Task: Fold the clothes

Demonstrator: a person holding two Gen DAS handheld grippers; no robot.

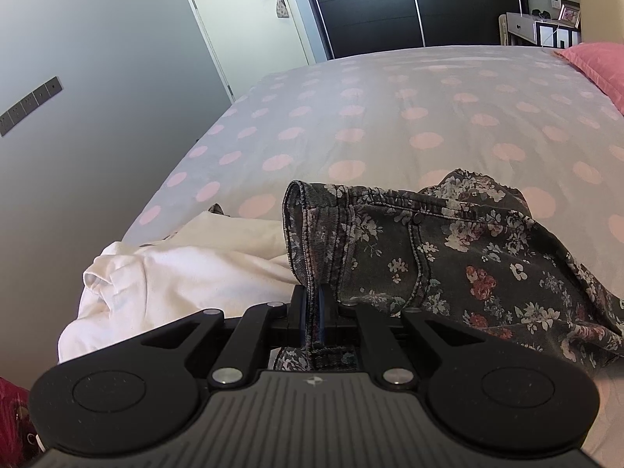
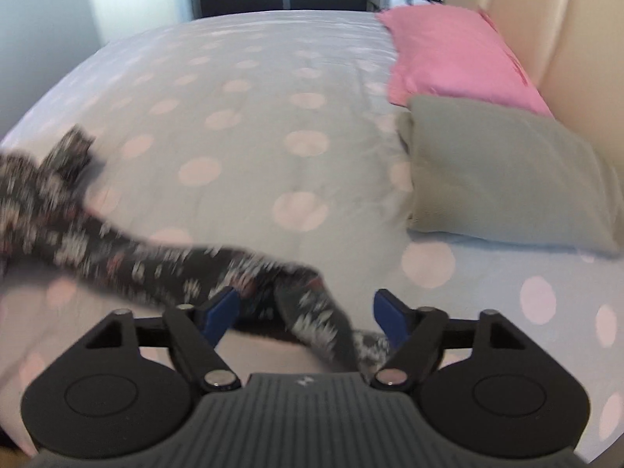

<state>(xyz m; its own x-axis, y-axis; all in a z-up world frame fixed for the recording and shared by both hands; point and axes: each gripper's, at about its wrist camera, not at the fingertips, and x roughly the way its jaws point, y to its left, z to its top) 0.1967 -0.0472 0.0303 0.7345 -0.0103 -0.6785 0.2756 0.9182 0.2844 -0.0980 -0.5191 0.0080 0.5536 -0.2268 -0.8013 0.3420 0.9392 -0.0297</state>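
The left claw (image 1: 314, 312) is clenched on the waistband of the floral trousers (image 1: 448, 249), which lie along the near edge of the bed (image 1: 390, 117) beside a white garment (image 1: 175, 269). The right claw (image 2: 308, 312) stands released, a trouser leg lying loose between its blue pads (image 2: 222, 312), near a grey pillow (image 2: 507, 179).

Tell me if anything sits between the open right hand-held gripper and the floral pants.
Nothing visible does. The floral pants lie right between the open pads of the right hand-held gripper, on the dotted bedspread.
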